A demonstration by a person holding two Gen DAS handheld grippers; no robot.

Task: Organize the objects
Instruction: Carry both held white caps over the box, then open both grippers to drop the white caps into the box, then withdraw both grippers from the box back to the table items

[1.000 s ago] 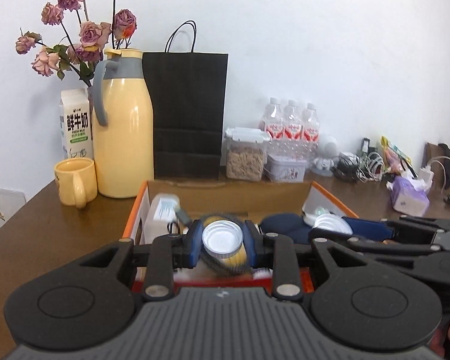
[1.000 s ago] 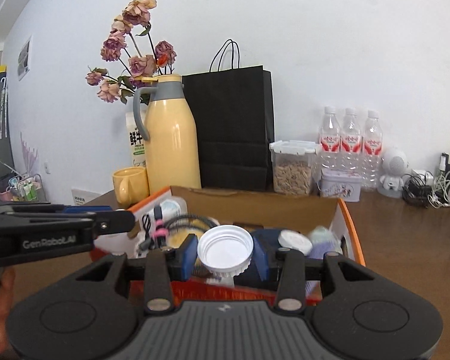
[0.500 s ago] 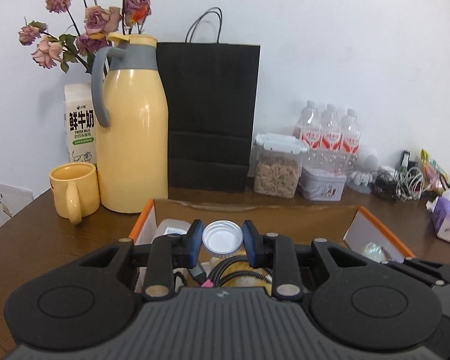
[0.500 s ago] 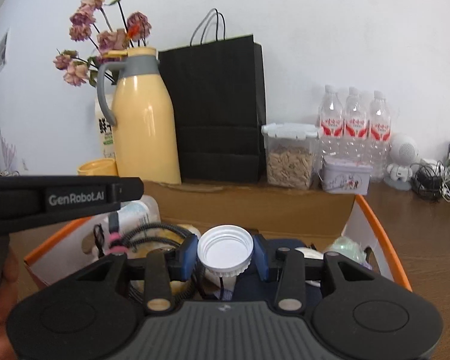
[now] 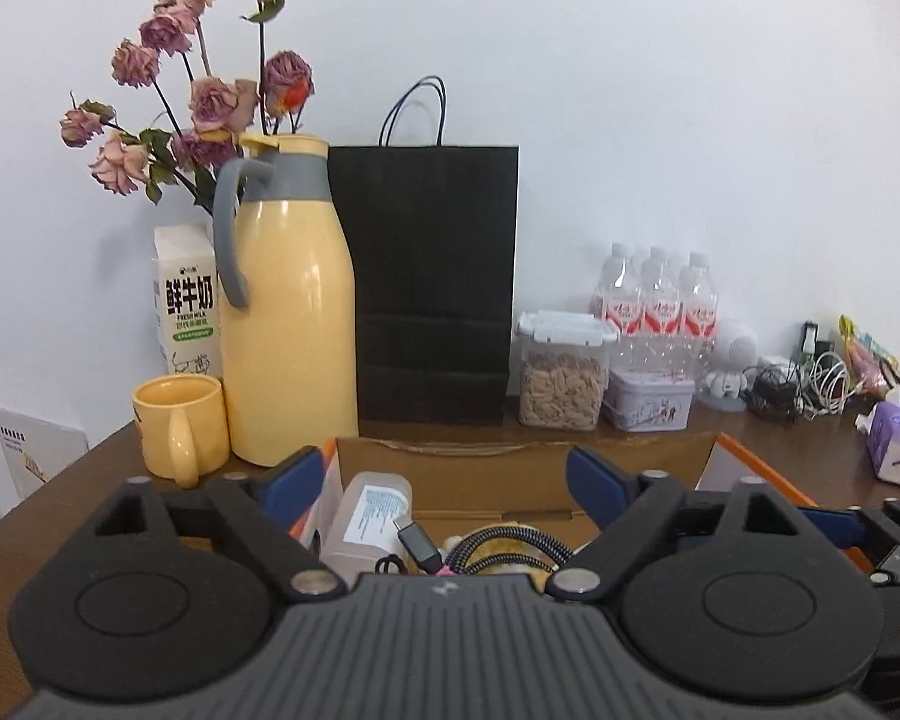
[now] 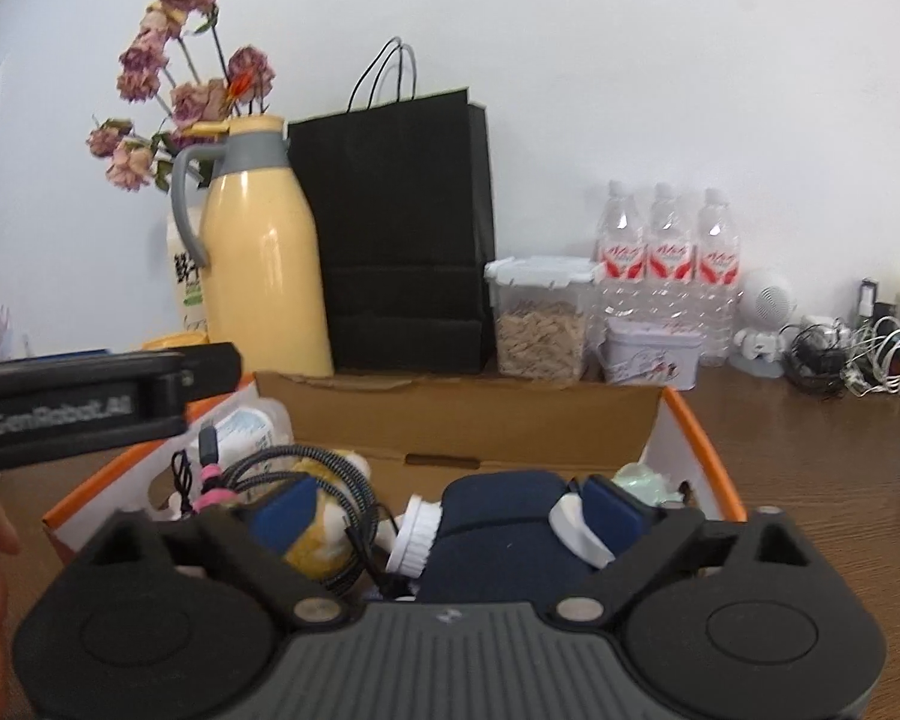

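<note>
The white screw cap (image 6: 415, 535) lies on its side inside the cardboard box (image 6: 462, 405), leaning between a coiled braided cable (image 6: 330, 468) on its left and a dark blue pouch (image 6: 498, 516) on its right, its flat face turned toward the pouch. It sits just ahead of and below the right gripper (image 6: 450, 504), slightly left of the midline between the blue pads, so that gripper is plainly the nearer tool. The right gripper's jaws have just been opening and now stand spread wide with nothing pressed between them; the cap is loose in the box. The left gripper (image 5: 444, 477) hovers over the left part of the same box, above a clear plastic bottle (image 5: 369, 519) and the cable's plug; its jaws have likewise just been opening and hold nothing. A second small white piece (image 6: 573, 525) rests by the right gripper's right pad. Any further pick would probably mean reaching down and forward into the box.
</note>
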